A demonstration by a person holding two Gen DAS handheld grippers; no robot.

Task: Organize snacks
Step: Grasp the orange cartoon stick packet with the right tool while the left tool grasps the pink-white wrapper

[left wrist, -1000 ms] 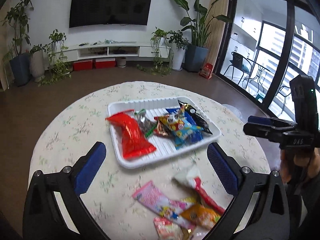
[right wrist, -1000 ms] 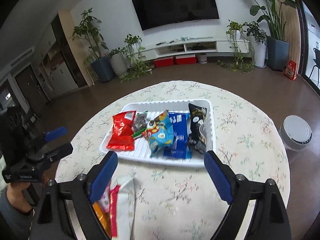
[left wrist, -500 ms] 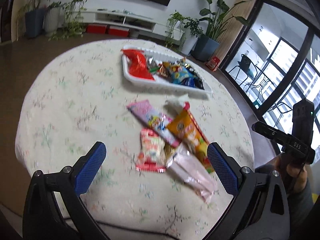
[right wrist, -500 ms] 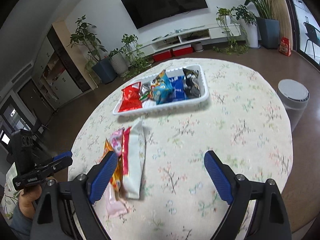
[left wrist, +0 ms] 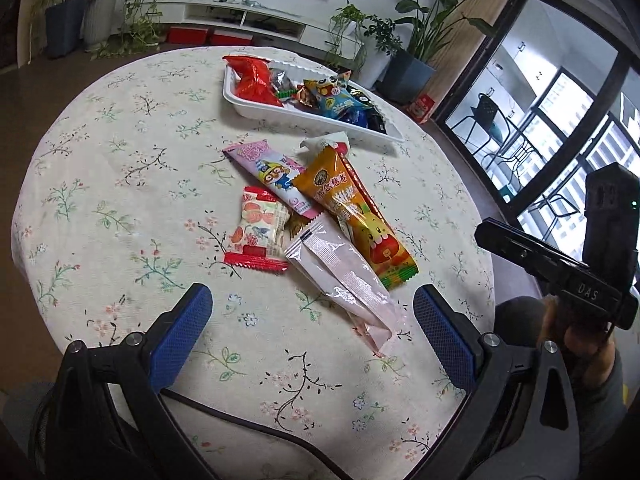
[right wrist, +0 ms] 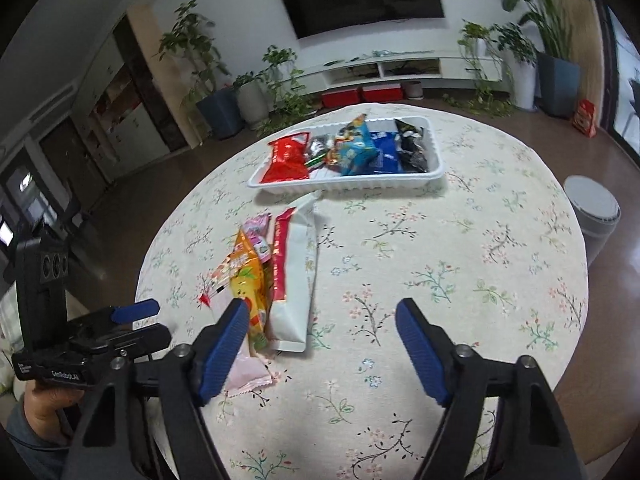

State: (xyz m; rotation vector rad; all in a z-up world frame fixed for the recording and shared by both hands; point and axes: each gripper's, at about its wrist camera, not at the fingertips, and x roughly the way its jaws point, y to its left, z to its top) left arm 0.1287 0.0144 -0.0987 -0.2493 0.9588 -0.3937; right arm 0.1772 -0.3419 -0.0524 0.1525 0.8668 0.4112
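A white tray (left wrist: 256, 110) at the far side of the round table holds several snack packs; it also shows in the right wrist view (right wrist: 436, 172). Loose packs lie mid-table: a pink cartoon pack (left wrist: 272, 174), an orange pack (left wrist: 352, 208), a red-and-white candy pack (left wrist: 258, 232), a pale pink pack (left wrist: 344, 280) and a white-and-red pack (right wrist: 296, 276). My left gripper (left wrist: 312, 332) is open and empty, near the pale pink pack. My right gripper (right wrist: 320, 344) is open and empty, over the table's near edge, beside the white-and-red pack.
The table (right wrist: 460, 264) has a floral cloth. A black cable (left wrist: 248, 432) lies across its near edge. A grey round bin (right wrist: 592, 208) stands on the floor to the right. Potted plants and a TV shelf line the far wall.
Both grippers have pulled back from the tray toward the table's near edge. The loose packs now lie close in front of them. Both stay open.
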